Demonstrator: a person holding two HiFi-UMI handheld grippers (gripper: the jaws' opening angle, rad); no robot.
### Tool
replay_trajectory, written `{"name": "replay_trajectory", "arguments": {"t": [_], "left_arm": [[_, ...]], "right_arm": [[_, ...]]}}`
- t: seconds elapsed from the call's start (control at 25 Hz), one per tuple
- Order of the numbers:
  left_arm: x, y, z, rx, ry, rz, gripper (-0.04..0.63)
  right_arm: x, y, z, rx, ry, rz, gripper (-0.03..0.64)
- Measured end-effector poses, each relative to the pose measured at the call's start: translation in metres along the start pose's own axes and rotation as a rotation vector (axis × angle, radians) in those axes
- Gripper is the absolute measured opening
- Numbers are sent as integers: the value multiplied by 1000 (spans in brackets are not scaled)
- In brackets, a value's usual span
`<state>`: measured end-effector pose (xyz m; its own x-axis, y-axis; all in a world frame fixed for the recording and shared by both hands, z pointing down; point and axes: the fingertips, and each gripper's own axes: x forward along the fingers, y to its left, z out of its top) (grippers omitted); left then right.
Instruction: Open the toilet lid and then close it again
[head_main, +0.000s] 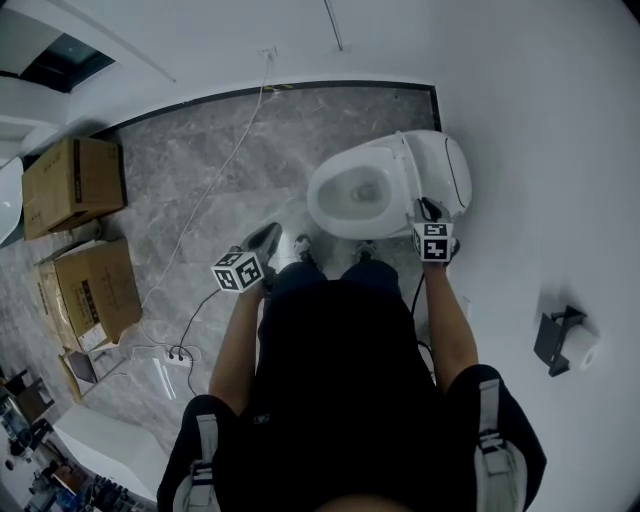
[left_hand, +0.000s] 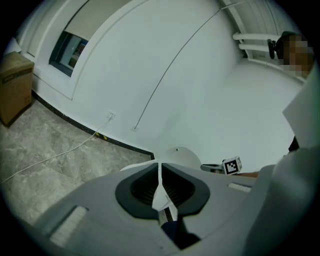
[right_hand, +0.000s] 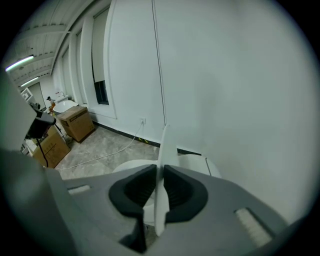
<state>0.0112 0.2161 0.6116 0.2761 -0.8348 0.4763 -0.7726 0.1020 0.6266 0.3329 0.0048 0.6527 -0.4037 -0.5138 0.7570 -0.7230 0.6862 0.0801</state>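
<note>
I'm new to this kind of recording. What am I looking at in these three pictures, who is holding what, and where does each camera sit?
There is no robot here. A person stands at a toilet with a hand-held gripper in each hand. The head view looks down from the person's head. The other two cameras ride on the grippers and look along their tongs. The left gripper is shut and empty, held left of the toilet. The right gripper has its tongs closed on the edge of the raised toilet lid, so the bowl is uncovered. On the grey floor lie cardboard boxes and a white cable.
</note>
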Motion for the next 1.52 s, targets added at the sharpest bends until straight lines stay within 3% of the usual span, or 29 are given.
{"name": "replay_trajectory", "arguments": {"t": [0.68, 1.04, 1.52], "left_arm": [[-28, 45, -10, 31, 93, -75, 29], [-25, 52, -19, 85, 196, -118, 29], [2, 38, -34, 115, 254, -173, 29]], "right_arm": [[20, 87, -4, -38, 20, 16, 60], [36, 124, -10, -118, 22, 5, 66], [55, 163, -26, -208, 3, 16, 71]]}}
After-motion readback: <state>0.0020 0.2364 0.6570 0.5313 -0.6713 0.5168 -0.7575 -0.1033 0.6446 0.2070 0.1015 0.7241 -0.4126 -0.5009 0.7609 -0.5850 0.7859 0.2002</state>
